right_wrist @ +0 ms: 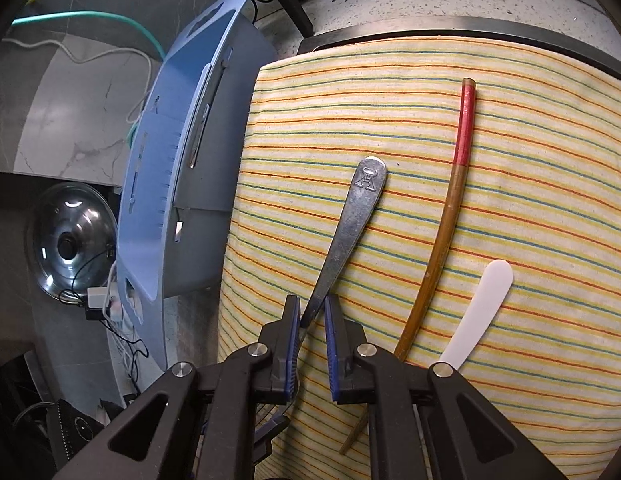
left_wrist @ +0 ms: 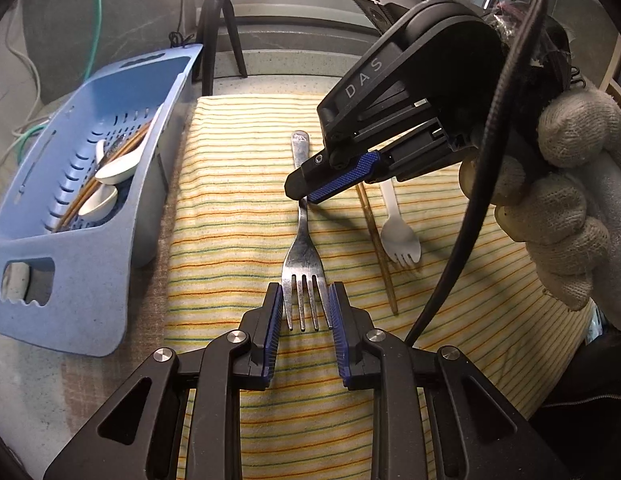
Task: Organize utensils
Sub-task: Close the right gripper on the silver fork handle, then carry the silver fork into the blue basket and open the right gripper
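The metal fork (left_wrist: 303, 240) lies flat on the striped cloth (left_wrist: 238, 160) with both grippers set on it at once, seemingly so that one steadies it while the other takes hold; the left gripper (left_wrist: 303, 312) has its two blue pads either side of the tines, the prongs filling the gap between them and the pads touching or all but touching the outer prongs; whether they truly press I cannot tell. The right gripper (right_wrist: 312, 312) has its fingers drawn nearly together on the narrow neck of the handle, which runs slantwise between them, so it appears to be pinching the fork there; the embossed handle end lies beyond its fingertips. To the right of those fingers lie a chopstick (right_wrist: 450, 220) with a red top and, further right, a white plastic spork (right_wrist: 482, 304), both untouched. The blue basket (left_wrist: 70, 208), left of the left fingers just off the cloth's edge, already holds white spoons and chopsticks; the fork is probably bound there.
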Available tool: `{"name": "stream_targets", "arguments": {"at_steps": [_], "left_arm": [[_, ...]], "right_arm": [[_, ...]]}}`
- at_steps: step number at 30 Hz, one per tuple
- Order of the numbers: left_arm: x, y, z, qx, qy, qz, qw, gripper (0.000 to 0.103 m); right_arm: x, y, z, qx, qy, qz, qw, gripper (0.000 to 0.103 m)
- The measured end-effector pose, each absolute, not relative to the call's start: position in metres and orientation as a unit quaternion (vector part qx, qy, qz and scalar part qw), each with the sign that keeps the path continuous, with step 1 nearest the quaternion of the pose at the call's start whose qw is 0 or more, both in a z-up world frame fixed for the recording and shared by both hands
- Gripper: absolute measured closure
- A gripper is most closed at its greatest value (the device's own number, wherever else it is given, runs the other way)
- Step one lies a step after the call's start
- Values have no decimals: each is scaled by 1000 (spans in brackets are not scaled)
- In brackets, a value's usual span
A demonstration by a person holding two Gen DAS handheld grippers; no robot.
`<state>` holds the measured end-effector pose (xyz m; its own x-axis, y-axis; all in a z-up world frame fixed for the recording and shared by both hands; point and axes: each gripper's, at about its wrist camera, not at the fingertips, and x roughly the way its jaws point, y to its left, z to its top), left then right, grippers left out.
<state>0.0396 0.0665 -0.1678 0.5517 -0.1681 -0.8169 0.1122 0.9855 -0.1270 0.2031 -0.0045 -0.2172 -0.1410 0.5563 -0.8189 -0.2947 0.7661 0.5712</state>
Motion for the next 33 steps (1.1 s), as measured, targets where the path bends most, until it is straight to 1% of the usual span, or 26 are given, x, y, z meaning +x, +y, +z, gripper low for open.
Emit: {"name": "stream_targets", "arguments": {"at_steps": [11,21,33], "left_arm": [[40,83,-138,-27,437,-72,896,81],[48,132,-116,-16,417,-49,908,81],[70,191,-114,-11,416,-34,909,81]], "right_arm": [[207,4,-178,121,657,358,652,94],[222,57,-146,120,635,387,658,94],[244,124,-138,115,622,402,662,95]]}}
